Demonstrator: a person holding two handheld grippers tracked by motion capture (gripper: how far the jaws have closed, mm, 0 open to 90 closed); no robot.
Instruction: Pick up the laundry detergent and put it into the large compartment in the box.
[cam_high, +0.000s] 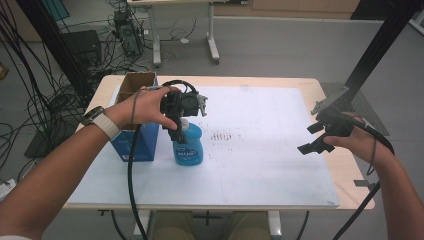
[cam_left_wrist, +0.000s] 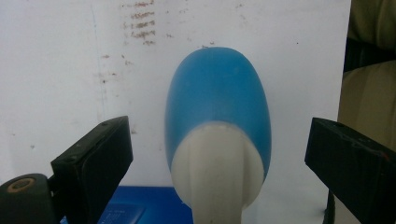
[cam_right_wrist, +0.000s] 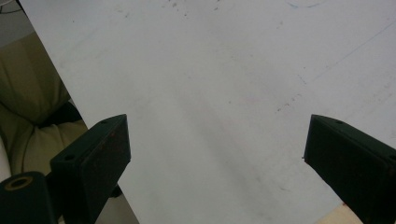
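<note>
Blue bottle (cam_left_wrist: 217, 98): smooth translucent plastic with a soft sheen; its white cap (cam_left_wrist: 217, 172) is opaque matt plastic. Left gripper (cam_left_wrist: 217, 154) and right gripper (cam_right_wrist: 217, 154): fingers (cam_left_wrist: 93, 158) of matt black plastic with a finely grained face. White sheet (cam_high: 260, 145) on the tabletop (cam_high: 345, 165): smooth, matt, scuffed with brownish marks; pale wood shows at the tabletop edge. Blue box (cam_high: 137, 140): glossy printed card, with plain brown cardboard inside
</note>
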